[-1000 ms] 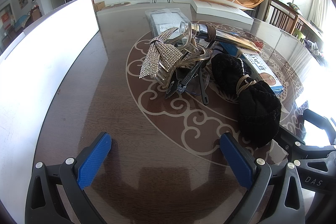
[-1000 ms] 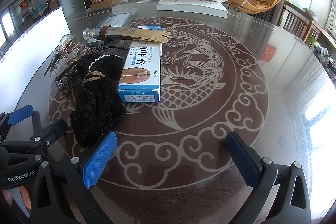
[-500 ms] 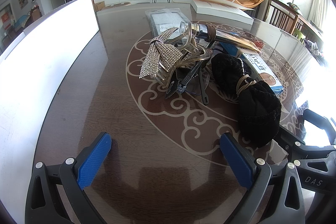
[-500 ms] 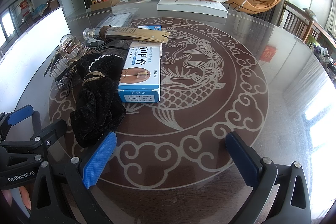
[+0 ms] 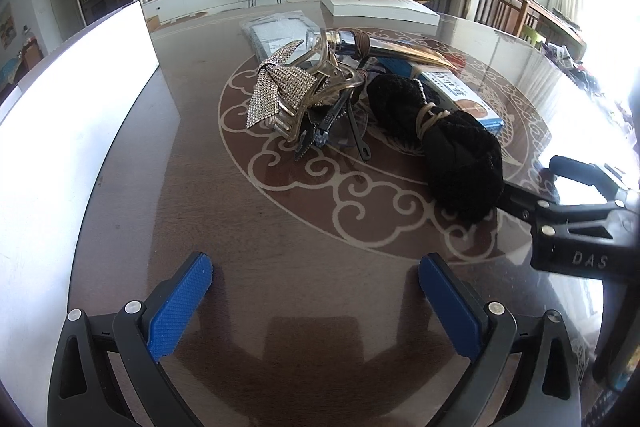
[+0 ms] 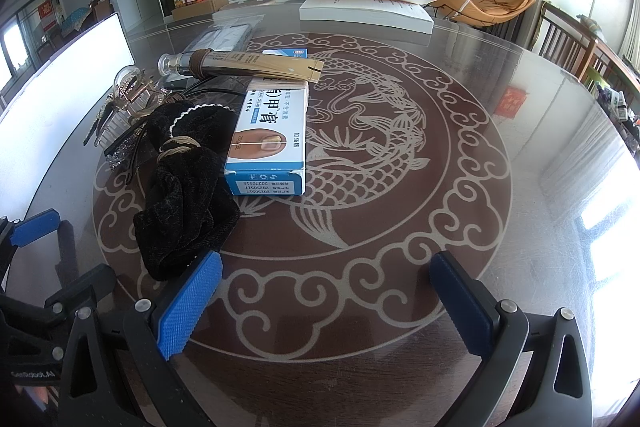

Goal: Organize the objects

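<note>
Both the left gripper (image 5: 316,291) and right gripper (image 6: 328,291) hover spread wide, empty. A black velvet scrunchie (image 6: 184,187) touches the ointment box (image 6: 272,131), beside a rhinestone hair clip (image 5: 288,91).

The table (image 6: 500,131) has a glossy, glass-smooth top over dark brown with a pale printed pattern; it mirrors the window light. The black scrunchie (image 6: 188,195) is soft, matt, velvet-like cloth bound with a thin gold cord. The hair clip (image 5: 320,87) is clear, shiny plastic carrying a bow of sparkling rhinestone mesh. The medicine box (image 6: 272,131) is smooth printed cardboard with a slight sheen. The tube (image 6: 208,63) looks like glass wrapped in matt tan paper. Gripper pads (image 6: 188,307) are blue, rough-textured rubber on matt black plastic frames.
</note>
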{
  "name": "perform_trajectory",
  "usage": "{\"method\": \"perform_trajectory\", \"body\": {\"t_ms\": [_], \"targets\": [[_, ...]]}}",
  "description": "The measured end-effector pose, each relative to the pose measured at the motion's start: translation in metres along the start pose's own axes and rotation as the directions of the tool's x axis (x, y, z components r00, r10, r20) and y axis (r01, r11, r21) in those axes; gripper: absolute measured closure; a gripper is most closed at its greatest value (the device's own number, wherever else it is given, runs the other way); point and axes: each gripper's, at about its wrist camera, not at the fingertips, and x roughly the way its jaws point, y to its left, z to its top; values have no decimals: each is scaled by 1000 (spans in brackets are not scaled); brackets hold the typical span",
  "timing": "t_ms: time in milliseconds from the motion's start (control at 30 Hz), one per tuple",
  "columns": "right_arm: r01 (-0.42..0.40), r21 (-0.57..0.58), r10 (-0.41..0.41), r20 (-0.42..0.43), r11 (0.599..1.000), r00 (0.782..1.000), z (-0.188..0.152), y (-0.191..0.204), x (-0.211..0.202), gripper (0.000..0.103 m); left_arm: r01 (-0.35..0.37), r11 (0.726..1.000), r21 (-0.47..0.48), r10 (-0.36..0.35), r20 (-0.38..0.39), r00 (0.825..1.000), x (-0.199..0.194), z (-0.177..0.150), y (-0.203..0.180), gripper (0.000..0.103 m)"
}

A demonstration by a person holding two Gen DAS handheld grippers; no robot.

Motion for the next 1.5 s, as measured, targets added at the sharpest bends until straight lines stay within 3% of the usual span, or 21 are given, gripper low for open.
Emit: {"method": "perform_trajectory", "body": {"t_ms": [133,233,367,433,500,600,633,667,733,833,1000,1133,1200,1333,1433,1500], "targets": [[0,0,0,0,1000,1000,0,0,0,0,47,998,32,-46,-8,999,-5,-5,11,0],[0,0,0,0,1000,1000,0,0,0,0,128,989,-70,-131,-39,991,-6,12,30,0],[0,0,0,0,1000,1000,0,0,0,0,217,947,-239,-227,-14,974,-3,54,54,0],[0,0,0,0,1000,1000,0,0,0,0,236,936,-259,-252,-30,967,10,77,53,0],[0,0,0,0,1000,1000,0,0,0,0,228,948,-222,-247,-61,967,28,96,43,0],[0,0,0,0,1000,1000,0,0,0,0,159,969,-187,-171,-49,984,49,112,38,0],[0,0,0,0,1000,1000,0,0,0,0,164,967,-194,-173,-29,984,51,113,41,9],[0,0,0,0,1000,1000,0,0,0,0,199,958,-206,-205,-8,979,51,112,45,34],[0,0,0,0,1000,1000,0,0,0,0,268,934,-236,-270,23,962,45,108,52,55],[0,0,0,0,1000,1000,0,0,0,0,159,975,-154,-155,33,987,19,87,45,55],[0,0,0,0,1000,1000,0,0,0,0,78,991,-107,-79,-3,997,-17,29,42,52],[0,0,0,0,1000,1000,0,0,0,0,77,993,-93,-75,27,997,-36,5,48,17],[0,0,0,0,1000,1000,0,0,0,0,77,993,-94,-73,45,996,-41,3,51,12],[0,0,0,0,1000,1000,0,0,0,0,128,981,-148,-121,57,991,-35,8,65,13],[0,0,0,0,1000,1000,0,0,0,0,212,956,-203,-201,75,977,-37,8,73,52],[0,0,0,0,1000,1000,0,0,0,0,203,958,-204,-190,82,978,-44,4,71,52]]}}
